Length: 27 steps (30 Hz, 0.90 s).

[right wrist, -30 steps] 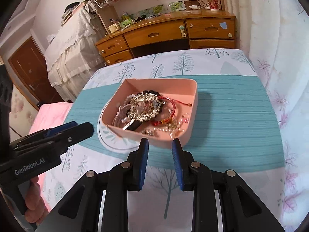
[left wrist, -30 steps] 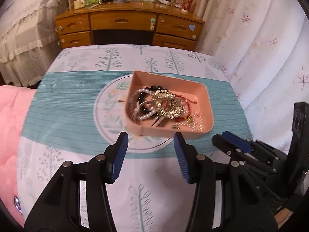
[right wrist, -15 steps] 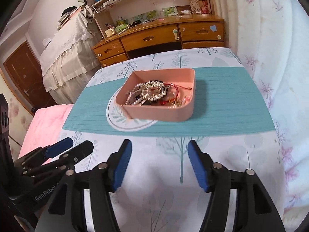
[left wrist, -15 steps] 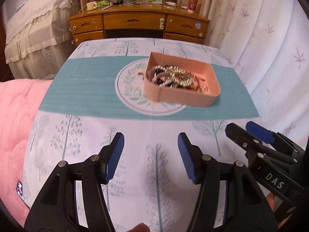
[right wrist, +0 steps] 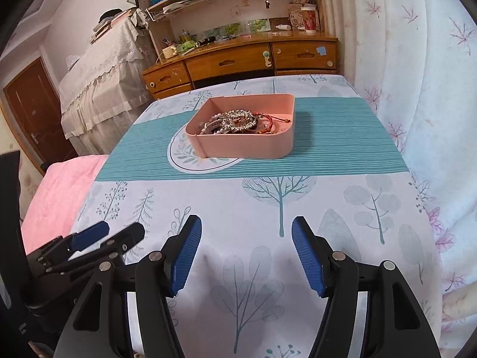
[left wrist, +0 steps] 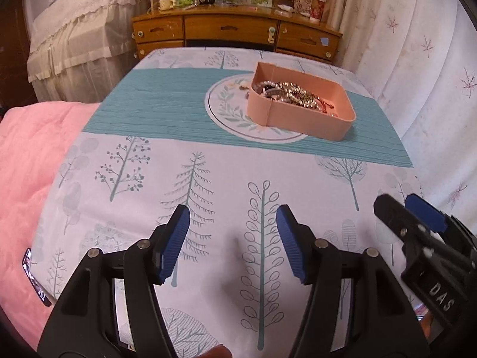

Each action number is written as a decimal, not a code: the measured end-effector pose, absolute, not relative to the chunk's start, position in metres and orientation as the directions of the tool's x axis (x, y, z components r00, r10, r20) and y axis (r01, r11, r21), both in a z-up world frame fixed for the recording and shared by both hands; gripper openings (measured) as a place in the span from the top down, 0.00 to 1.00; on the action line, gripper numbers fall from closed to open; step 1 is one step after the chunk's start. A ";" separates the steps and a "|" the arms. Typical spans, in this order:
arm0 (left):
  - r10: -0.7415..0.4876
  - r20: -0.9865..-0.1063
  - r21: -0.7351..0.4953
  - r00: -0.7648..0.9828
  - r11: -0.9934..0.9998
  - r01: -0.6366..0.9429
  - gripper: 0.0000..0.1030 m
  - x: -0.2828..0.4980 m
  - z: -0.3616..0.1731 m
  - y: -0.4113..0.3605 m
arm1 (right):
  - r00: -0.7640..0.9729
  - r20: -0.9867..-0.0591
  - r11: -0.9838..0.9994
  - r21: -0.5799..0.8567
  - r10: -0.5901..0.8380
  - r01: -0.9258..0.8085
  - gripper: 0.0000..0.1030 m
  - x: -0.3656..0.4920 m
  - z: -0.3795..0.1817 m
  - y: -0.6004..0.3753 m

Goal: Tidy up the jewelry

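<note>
Both the left gripper (left wrist: 232, 243) and right gripper (right wrist: 246, 256) hang spread wide and empty over the near cloth (right wrist: 268, 208), having backed away from the tray (right wrist: 247, 147). It sits beyond on the teal band, long side across, heaped with jewelry (right wrist: 238, 122).

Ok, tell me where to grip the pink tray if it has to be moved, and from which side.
Grip the pink tray by its near wall, coming in from the near side with one finger inside the rim and one outside. That wall is straight, upright and faces the open right gripper. The jewelry lies heaped close behind it, so keep the inner finger shallow.
</note>
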<state>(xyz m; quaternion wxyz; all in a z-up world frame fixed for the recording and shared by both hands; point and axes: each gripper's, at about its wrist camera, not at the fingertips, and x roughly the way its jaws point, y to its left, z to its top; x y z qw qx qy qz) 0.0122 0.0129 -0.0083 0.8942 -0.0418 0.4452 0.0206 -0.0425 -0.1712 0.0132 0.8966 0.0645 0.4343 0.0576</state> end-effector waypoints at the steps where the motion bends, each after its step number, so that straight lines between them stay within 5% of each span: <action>1: 0.004 -0.793 -0.054 0.609 0.996 -0.077 0.44 0.011 -0.006 0.013 | 0.622 -0.768 0.986 0.159 0.156 -0.051 0.37 -0.046 0.014 -0.170; 27: 0.030 -0.768 -0.010 0.640 0.998 -0.060 0.42 0.004 -0.001 -0.007 | 0.657 -0.736 0.984 0.166 0.163 -0.059 0.31 -0.058 0.022 -0.180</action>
